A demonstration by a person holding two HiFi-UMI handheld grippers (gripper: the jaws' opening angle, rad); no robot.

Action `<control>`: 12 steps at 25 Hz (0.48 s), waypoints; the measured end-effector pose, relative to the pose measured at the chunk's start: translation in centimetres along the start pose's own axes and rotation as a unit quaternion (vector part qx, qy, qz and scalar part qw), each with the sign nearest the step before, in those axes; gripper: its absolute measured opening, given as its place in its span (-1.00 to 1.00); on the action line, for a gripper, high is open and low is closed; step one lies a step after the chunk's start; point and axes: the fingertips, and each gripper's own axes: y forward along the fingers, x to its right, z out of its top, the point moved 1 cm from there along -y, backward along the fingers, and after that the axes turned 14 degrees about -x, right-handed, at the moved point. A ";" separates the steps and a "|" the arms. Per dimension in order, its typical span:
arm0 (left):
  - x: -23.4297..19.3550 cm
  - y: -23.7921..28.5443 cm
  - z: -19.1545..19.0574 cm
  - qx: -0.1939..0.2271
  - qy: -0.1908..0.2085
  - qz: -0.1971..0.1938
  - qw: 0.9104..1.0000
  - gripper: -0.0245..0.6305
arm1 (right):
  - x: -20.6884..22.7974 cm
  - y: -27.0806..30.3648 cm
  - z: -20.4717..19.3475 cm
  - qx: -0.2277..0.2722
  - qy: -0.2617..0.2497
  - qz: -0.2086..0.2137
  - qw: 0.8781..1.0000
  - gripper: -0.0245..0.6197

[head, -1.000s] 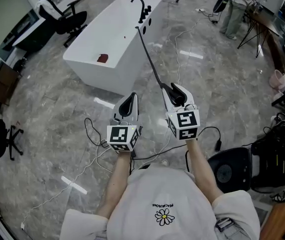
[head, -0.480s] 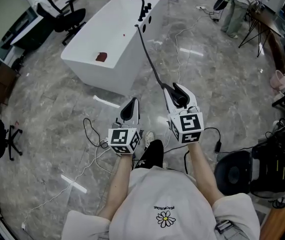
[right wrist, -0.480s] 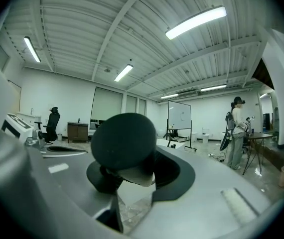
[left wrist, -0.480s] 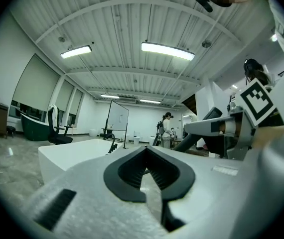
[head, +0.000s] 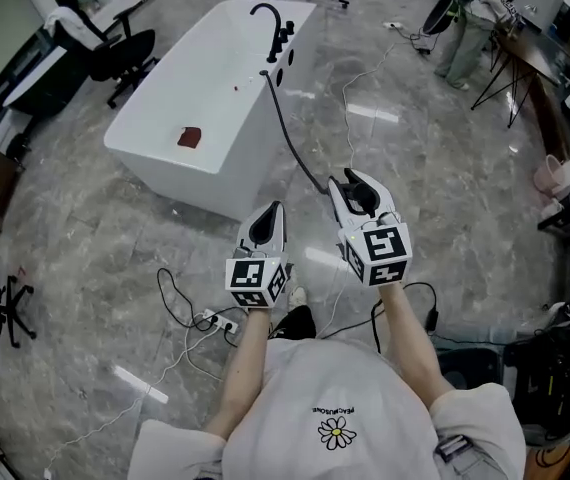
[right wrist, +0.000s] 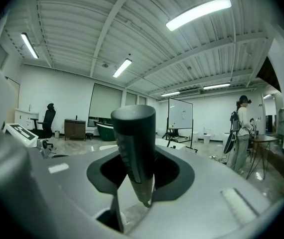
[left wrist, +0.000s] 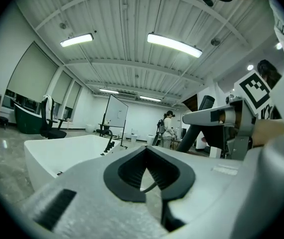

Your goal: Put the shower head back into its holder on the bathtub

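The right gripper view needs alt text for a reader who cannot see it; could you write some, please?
The right gripper is shut on a dark shower head, which rises between its jaws in the middle of the picture. Beyond it lies a bright room with a whiteboard and a person standing at the right.

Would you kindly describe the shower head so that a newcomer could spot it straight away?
Find the white bathtub on the grey marble floor; from its far end a dark hose runs toward the person. The hose ends at the shower head, a dark cylindrical handle clamped in the right gripper. The left gripper beside it is shut on nothing.
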 end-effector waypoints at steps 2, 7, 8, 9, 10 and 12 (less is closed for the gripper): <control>-2.4 2.3 1.2 -0.001 -0.005 0.005 1.000 -0.93 | 0.9 3.0 1.9 0.003 -0.005 0.001 1.000 -0.55; -8.2 7.4 4.2 0.000 -0.006 0.005 1.000 -0.93 | 2.8 10.0 5.7 0.011 -0.009 -0.010 1.000 -0.55; -9.1 8.2 4.8 -0.001 -0.003 0.003 1.000 -0.93 | 3.1 11.2 5.9 0.008 -0.006 -0.011 1.000 -0.55; -9.9 8.9 5.2 -0.003 0.001 0.003 1.000 -0.93 | 3.4 12.3 6.0 0.005 -0.001 -0.010 1.000 -0.55; -10.7 9.8 5.6 -0.004 0.005 0.002 1.000 -0.93 | 3.6 13.5 6.2 0.002 0.004 -0.009 1.000 -0.55; -11.9 11.7 6.3 -0.007 0.009 0.002 1.000 -0.93 | 4.3 15.6 6.5 0.000 0.013 -0.004 1.000 -0.55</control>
